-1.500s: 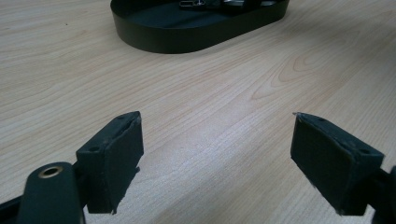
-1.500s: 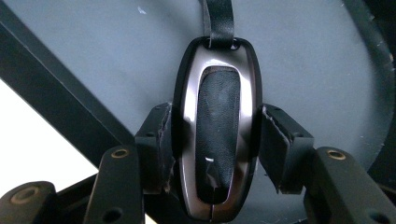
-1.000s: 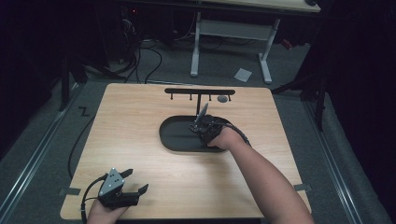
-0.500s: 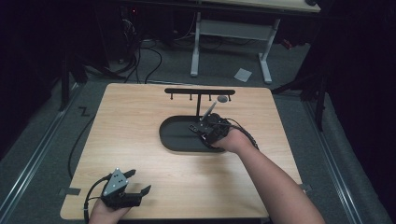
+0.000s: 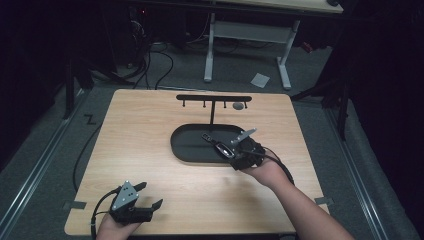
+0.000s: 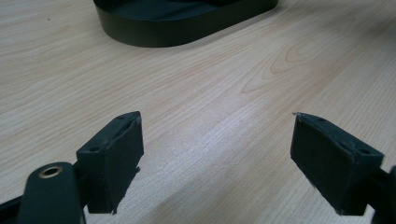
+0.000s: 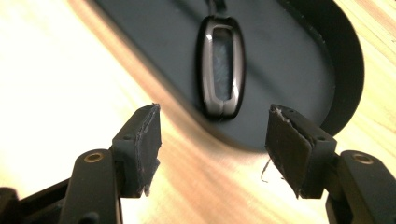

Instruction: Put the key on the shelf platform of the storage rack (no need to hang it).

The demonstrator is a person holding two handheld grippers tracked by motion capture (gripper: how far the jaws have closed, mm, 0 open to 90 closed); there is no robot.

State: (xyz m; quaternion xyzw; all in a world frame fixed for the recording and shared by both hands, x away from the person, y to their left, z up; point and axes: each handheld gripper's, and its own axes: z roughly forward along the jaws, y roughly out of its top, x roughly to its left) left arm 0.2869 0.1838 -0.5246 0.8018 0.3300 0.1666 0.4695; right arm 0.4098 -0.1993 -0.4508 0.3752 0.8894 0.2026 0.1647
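Our right gripper (image 5: 235, 150) hovers tilted over the tray's (image 5: 190, 150) near rim, jaws just narrowing yet empty; its view reveals a fob (image 7: 220, 70) lying inside.

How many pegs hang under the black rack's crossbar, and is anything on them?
4 pegs hang under the crossbar of the rack at the table's far edge: two left of its post, two right. A small grey object sits at the rightmost peg; the others look bare.

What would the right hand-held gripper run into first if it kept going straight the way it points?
Probably the oblong silver-rimmed object lying in the black tray, straight ahead between the open right hand-held gripper jaws; depth is uncertain.
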